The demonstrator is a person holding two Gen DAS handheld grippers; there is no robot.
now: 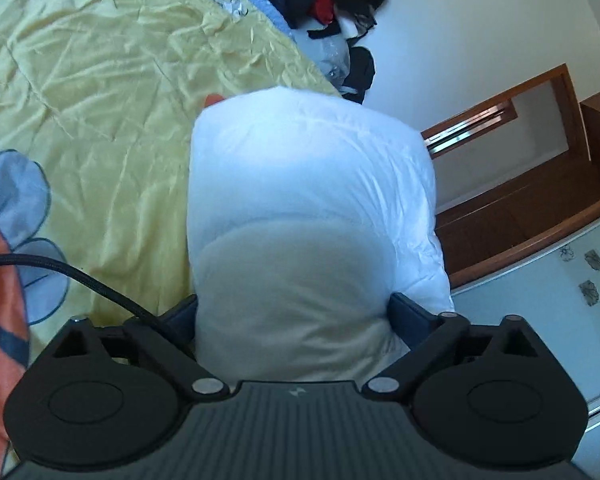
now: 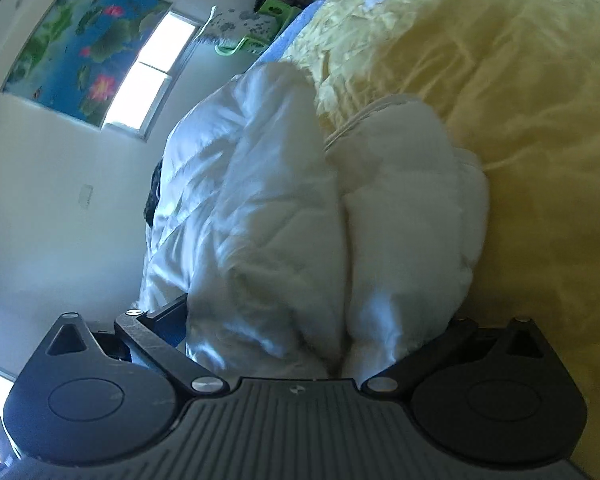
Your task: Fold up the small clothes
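**White garment held up between both grippers**

While we look along the left gripper [image 1: 296, 312], its jaws pinch the white garment [image 1: 312, 200] above the yellow bedspread [image 1: 100, 80], likely lifting it to fold. Along the right gripper [image 2: 320, 320], bunched white garment [image 2: 300, 208] fills the jaws, gripped too.

left gripper [image 1: 296, 312]: fingers clamped on white garment [image 1: 308, 200] | right gripper [image 2: 320, 320]: likewise clamped
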